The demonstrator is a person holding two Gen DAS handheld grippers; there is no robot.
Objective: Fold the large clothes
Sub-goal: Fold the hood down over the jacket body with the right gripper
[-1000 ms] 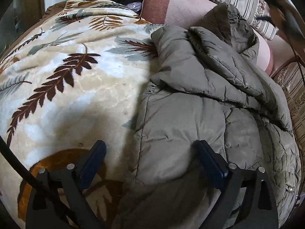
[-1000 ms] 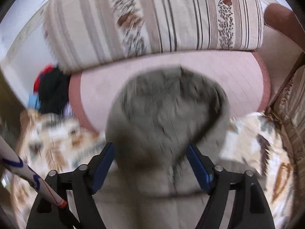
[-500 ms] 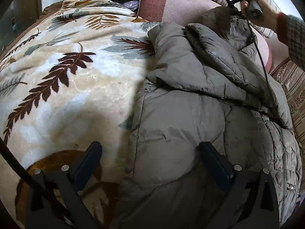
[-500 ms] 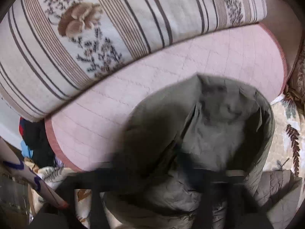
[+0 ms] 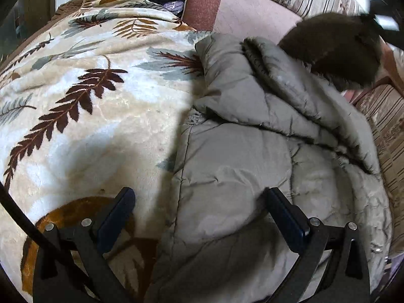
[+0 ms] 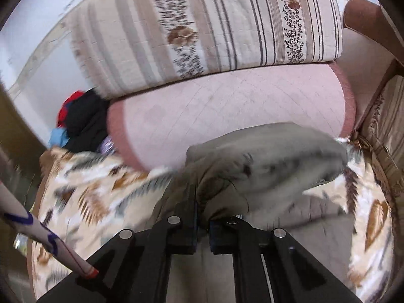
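Grey quilted coat (image 5: 240, 166) lies on the leaf-print blanket (image 5: 83, 116) by the pink cushion (image 6: 227, 111). Since a second ago, the right tongs (image 6: 202, 227) have snapped together on the hood (image 6: 267, 161) and lifted it off the cushion, probably to fold it over the body. Left tongs (image 5: 199, 217) hover wide, empty, over the coat's edge.

My right gripper (image 6: 202, 217) is closed, its jaws pinching the grey-green padded fabric of the jacket hood (image 6: 272, 161), which lifts up blurred in front of me. Under it lies a cream fleece blanket with brown and grey leaf print (image 6: 91, 192). Behind are a pale pink quilted cushion (image 6: 227, 106) and a striped floral cushion (image 6: 202, 25).
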